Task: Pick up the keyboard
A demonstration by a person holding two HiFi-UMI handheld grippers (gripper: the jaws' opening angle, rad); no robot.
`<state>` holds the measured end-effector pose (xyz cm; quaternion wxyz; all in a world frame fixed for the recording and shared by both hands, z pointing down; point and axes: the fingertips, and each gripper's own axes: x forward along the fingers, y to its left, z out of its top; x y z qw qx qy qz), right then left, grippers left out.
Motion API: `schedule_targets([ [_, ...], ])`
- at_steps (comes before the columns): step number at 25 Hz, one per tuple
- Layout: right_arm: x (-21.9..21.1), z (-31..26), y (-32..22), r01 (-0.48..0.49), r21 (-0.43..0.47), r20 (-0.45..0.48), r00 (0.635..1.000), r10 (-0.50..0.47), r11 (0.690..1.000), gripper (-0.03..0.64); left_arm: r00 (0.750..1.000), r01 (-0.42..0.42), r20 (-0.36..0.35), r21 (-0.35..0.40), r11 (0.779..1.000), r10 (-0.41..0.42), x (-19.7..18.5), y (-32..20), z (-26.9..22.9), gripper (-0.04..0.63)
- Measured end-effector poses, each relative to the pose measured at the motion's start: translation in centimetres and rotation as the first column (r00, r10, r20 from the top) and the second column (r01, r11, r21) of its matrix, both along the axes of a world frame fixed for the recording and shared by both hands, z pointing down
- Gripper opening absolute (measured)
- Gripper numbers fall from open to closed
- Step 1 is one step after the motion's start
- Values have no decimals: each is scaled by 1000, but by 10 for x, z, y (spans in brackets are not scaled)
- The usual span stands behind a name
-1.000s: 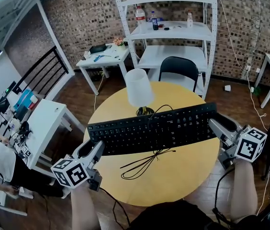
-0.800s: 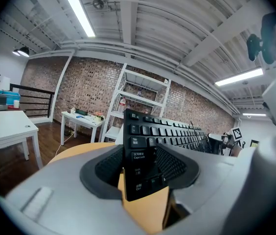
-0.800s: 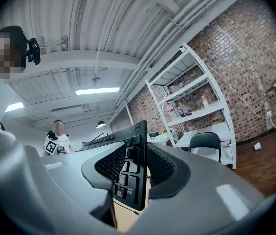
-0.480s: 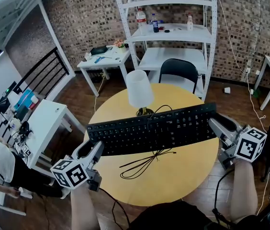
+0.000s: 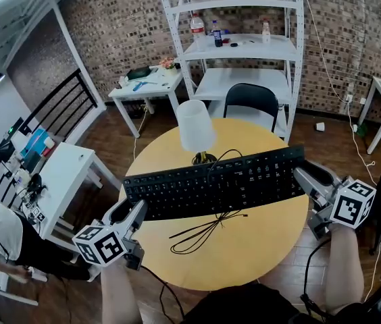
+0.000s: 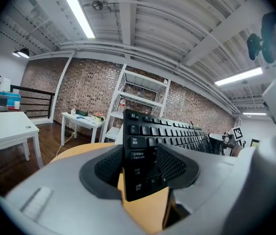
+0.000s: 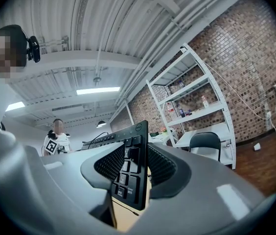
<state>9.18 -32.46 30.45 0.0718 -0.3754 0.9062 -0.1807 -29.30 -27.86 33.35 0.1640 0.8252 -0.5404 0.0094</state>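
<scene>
Hardly anything is shifting since a second ago: the keyboard (image 5: 214, 184) is staying stretched over the round bench (image 5: 244, 248), its cable (image 5: 204, 229) trailing on the wood, while the right hand-held gripper (image 5: 303, 175) has just been closing its jaws and is now pinching the right end. The left hand-held gripper (image 5: 134, 209) is clamping the left end, jaws part-way apart. To me it is looking light, stiff and long, so gripping both short ends evenly is seeming wisest.
</scene>
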Motion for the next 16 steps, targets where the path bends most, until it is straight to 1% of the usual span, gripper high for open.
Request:
schedule_targets([
  [16,2,2,0,1,-1,5,1000,-1,1000,144,1000,-2,6,-6,1000,2,2,-1,1,195],
])
